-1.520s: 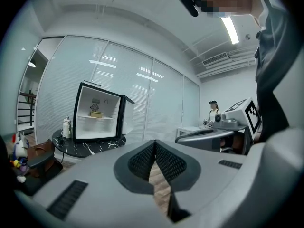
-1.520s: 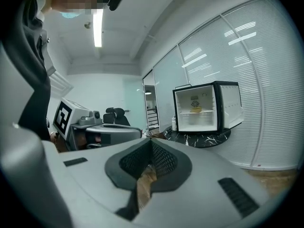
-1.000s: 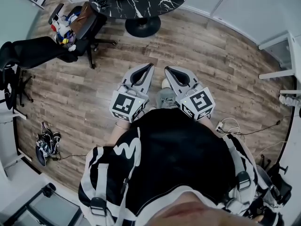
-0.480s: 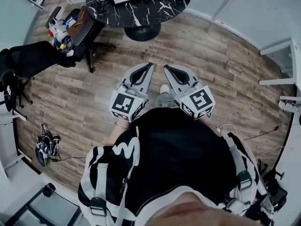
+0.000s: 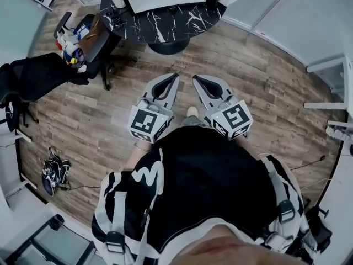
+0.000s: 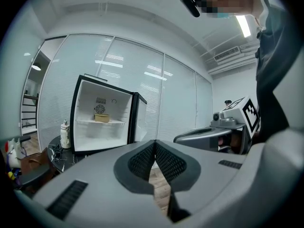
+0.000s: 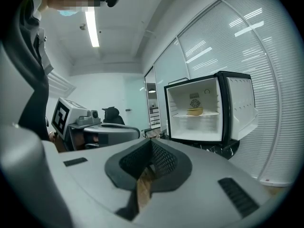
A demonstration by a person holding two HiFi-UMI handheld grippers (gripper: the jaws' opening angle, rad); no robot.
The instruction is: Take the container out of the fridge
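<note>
Though outside the head view, container (image 6: 101,118) inside fridge (image 6: 118,129); left tongs (image 6: 155,146), right tongs (image 7: 151,145) closed, empty.

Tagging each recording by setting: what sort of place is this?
Probably an office or meeting room: glass partition walls with blinds, a black office chair, and a small fridge standing open on a round marble-look table.
</note>
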